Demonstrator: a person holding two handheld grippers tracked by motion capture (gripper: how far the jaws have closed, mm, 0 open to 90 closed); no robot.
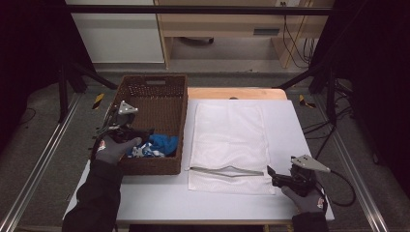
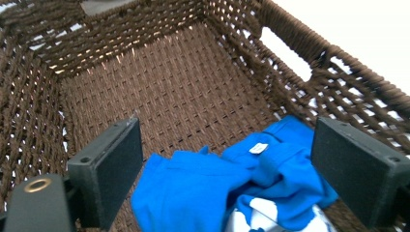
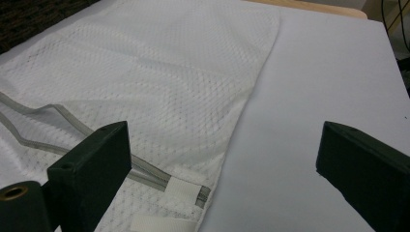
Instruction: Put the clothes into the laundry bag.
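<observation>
We hold left gripper [image 2: 227, 179] released over blue garment [image 2: 212, 193], lying between jaws in basket [image 2: 193, 87]. Right gripper [image 3: 222, 164] released beside mesh bag [image 3: 159, 82] zipper end. Nothing bagged yet; everything left.

The basket [image 1: 153, 94] floor lies bare beyond the blue garment [image 2: 227, 188], seemingly hemmed only by woven walls.

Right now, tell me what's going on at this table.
A person works with a gripper in each hand. The left gripper hangs open inside the brown wicker basket, its jaws on either side of the blue clothing without closing on it. The right gripper is open and empty at the near right corner of the white mesh laundry bag, near the end of its zipper.
</observation>
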